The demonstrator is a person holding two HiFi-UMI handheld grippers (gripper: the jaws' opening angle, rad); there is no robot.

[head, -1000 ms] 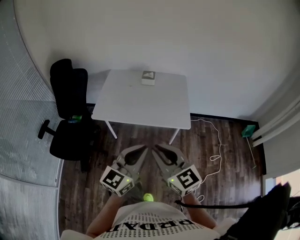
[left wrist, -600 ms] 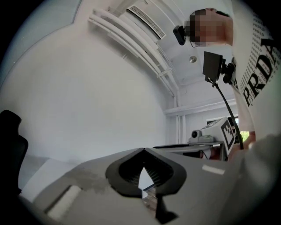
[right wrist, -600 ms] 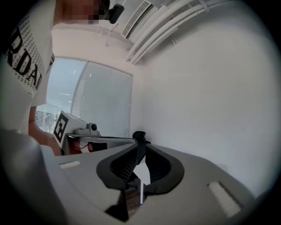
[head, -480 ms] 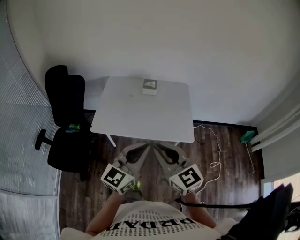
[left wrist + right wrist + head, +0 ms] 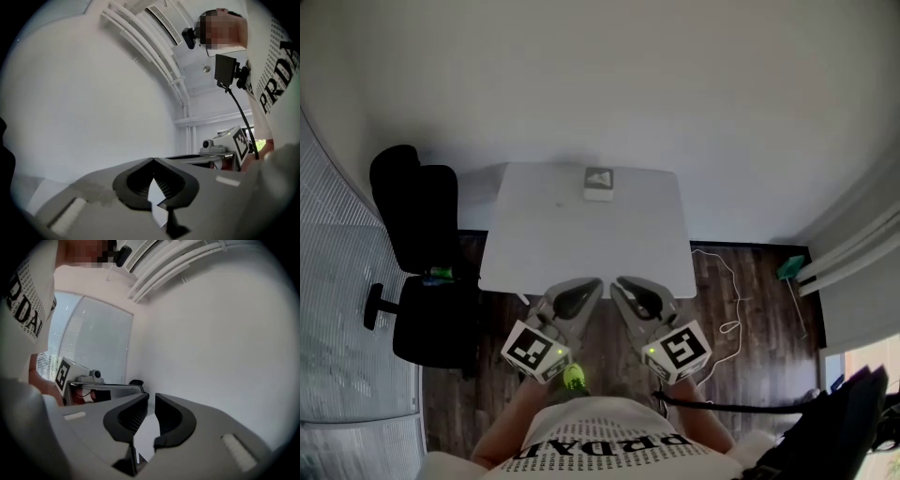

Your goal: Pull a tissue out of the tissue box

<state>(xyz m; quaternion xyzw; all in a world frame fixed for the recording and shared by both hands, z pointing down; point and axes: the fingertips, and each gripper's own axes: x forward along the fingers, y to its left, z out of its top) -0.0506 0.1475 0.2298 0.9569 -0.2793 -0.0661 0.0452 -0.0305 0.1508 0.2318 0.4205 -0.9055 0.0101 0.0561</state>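
Both the left gripper (image 5: 592, 284) and the right gripper (image 5: 619, 283) hover at the table's (image 5: 553, 244) 6 o'clock edge. The left's jaws meet tip to tip, empty. The right's have just been closing, a narrow gap left, nothing between. The box (image 5: 598, 182) sits at the table's 12 o'clock edge, well apart.

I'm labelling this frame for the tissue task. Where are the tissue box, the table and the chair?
tissue box (image 5: 598, 184): head view, its top face.
table (image 5: 581, 246): head view, bare middle of its top.
chair (image 5: 427, 214): head view, its backrest.
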